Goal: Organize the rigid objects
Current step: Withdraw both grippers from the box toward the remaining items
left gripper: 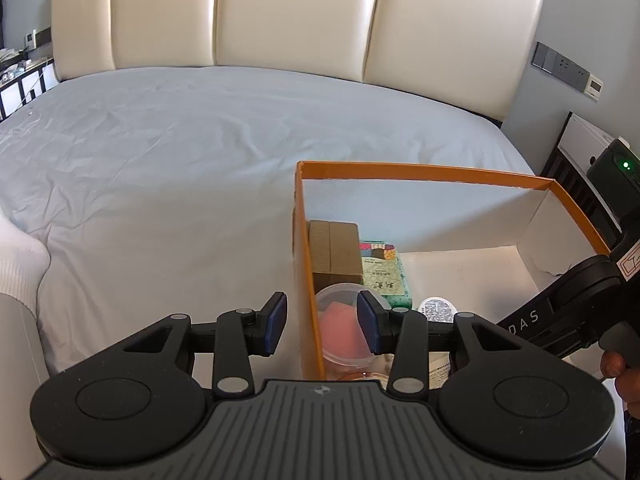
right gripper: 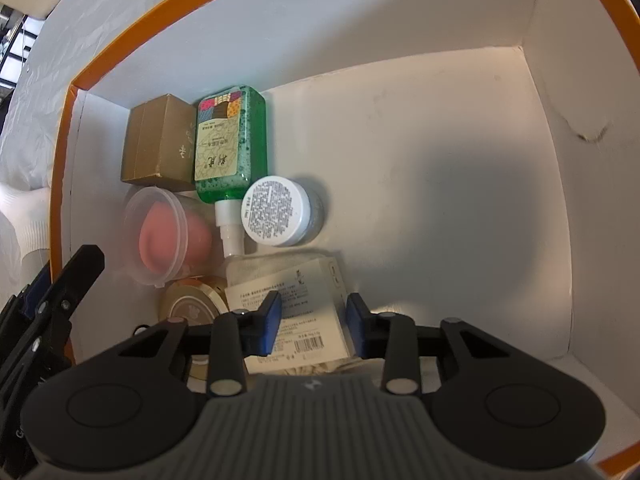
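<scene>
An orange-rimmed white box (left gripper: 432,170) (right gripper: 100,64) sits on the bed. Inside lie a gold carton (right gripper: 158,146) (left gripper: 336,252), a green bottle (right gripper: 232,148) (left gripper: 384,272), a clear tub with a pink sponge (right gripper: 164,236) (left gripper: 340,328), a white-lidded jar (right gripper: 278,210) (left gripper: 438,310), a gold tin (right gripper: 192,304) and a white printed carton (right gripper: 304,312). My right gripper (right gripper: 313,326) is inside the box, jaws on either side of the white carton; whether they grip it is unclear. My left gripper (left gripper: 322,322) is open, straddling the box's left wall.
The bed's grey sheet (left gripper: 160,168) spreads left of the box, with a cream headboard (left gripper: 296,16) behind. A nightstand (left gripper: 580,148) stands at the right. The box's right half (right gripper: 440,160) is bare floor.
</scene>
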`<state>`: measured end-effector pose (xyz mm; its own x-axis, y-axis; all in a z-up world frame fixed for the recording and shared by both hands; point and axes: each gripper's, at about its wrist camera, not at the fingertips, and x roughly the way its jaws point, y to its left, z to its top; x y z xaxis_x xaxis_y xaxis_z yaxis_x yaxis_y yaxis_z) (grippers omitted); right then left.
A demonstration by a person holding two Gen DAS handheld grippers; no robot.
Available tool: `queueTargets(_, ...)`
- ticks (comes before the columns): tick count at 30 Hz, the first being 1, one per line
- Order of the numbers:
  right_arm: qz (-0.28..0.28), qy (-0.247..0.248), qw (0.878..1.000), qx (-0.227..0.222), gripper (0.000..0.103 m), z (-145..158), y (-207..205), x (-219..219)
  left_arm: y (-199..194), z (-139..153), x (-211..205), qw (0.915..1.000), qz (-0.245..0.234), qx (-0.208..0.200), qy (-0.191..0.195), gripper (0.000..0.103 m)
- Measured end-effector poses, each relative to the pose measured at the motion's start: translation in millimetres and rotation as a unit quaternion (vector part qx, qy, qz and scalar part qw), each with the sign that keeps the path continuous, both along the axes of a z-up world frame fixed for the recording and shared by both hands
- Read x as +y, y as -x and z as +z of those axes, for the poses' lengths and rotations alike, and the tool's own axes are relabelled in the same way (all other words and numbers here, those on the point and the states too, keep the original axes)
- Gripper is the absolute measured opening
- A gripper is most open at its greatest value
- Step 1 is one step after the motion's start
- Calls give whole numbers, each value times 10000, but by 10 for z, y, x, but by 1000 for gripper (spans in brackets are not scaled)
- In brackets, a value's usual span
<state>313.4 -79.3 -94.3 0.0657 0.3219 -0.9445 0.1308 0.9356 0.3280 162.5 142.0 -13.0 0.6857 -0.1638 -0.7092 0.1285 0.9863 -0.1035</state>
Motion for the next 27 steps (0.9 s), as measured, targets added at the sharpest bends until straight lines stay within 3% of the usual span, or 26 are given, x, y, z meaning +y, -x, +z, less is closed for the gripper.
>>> queueTargets(5, 43, 13, 9999, -144, 34, 54, 49, -15, 84, 126, -48, 9999, -63, -152, -32, 48)
queueTargets(12, 749, 149, 9877, -1362, 35, 402, 397, 82, 391, 417, 85, 9990, 91, -334, 279, 48)
queueTargets(18, 645, -33, 9754, -2109, 42, 690, 795, -35, 680, 519, 159, 9991, 214, -243, 270, 48)
queueTargets(22, 604, -42, 9637, -2599, 45, 876, 1138, -78, 822, 480, 208, 9994, 331, 25, 127, 48)
queueTargets(27, 698, 78, 9451, -3191, 47, 1056, 1604, -73, 942, 291, 289, 9959, 449, 720, -316, 54)
